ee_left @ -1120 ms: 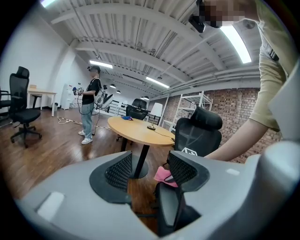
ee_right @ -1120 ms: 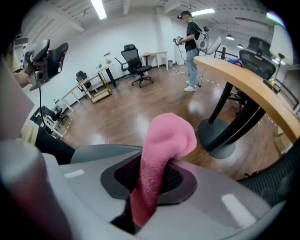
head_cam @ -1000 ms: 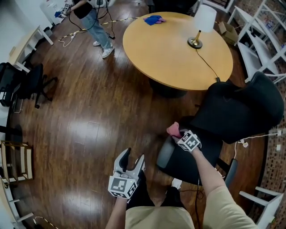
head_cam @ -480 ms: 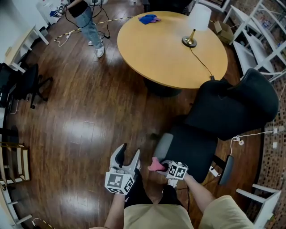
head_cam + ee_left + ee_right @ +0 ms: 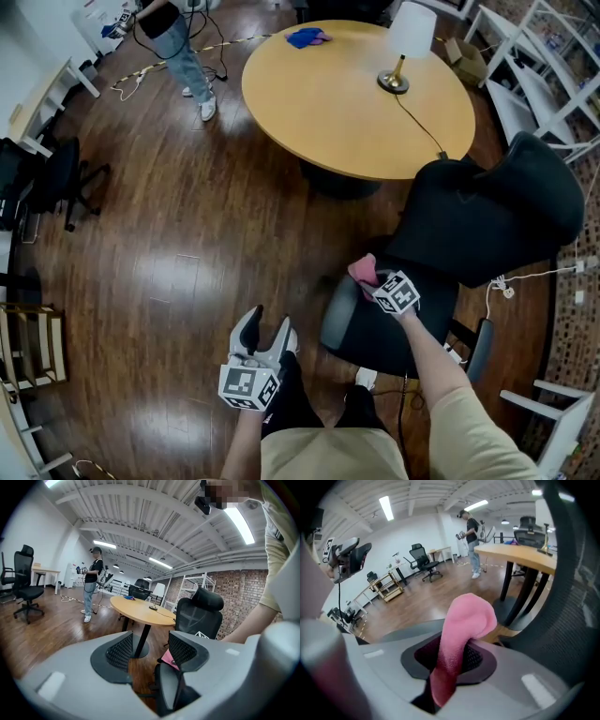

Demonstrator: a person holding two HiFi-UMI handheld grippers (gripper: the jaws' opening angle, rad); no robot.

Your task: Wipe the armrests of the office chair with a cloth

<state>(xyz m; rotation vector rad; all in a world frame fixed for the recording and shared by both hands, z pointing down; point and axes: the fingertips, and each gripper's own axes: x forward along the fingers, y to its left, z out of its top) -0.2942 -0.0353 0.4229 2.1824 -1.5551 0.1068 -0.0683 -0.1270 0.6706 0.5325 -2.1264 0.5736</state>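
A black office chair (image 5: 487, 225) stands at the right of the head view, its grey-black left armrest (image 5: 337, 317) pointing toward me. My right gripper (image 5: 377, 283) is shut on a pink cloth (image 5: 362, 270) over the armrest's far end; in the right gripper view the cloth (image 5: 464, 634) bulges out between the jaws. My left gripper (image 5: 264, 334) hangs to the left of the chair over the wood floor. Its jaws have just been closing a little, still apart with nothing between them. The left gripper view shows the armrest (image 5: 168, 691) and cloth (image 5: 167, 658) beyond them.
A round wooden table (image 5: 356, 103) behind the chair carries a lamp (image 5: 403, 47) and a blue cloth (image 5: 307, 37). A person (image 5: 178, 47) stands at the far left. Another black chair (image 5: 47, 173) sits by the left wall. White shelving (image 5: 548, 56) lines the right. The chair's other armrest (image 5: 480, 352) is lower right.
The right gripper slid the pink cloth toward me along the armrest, then back to its far end. The left gripper stayed where it was.
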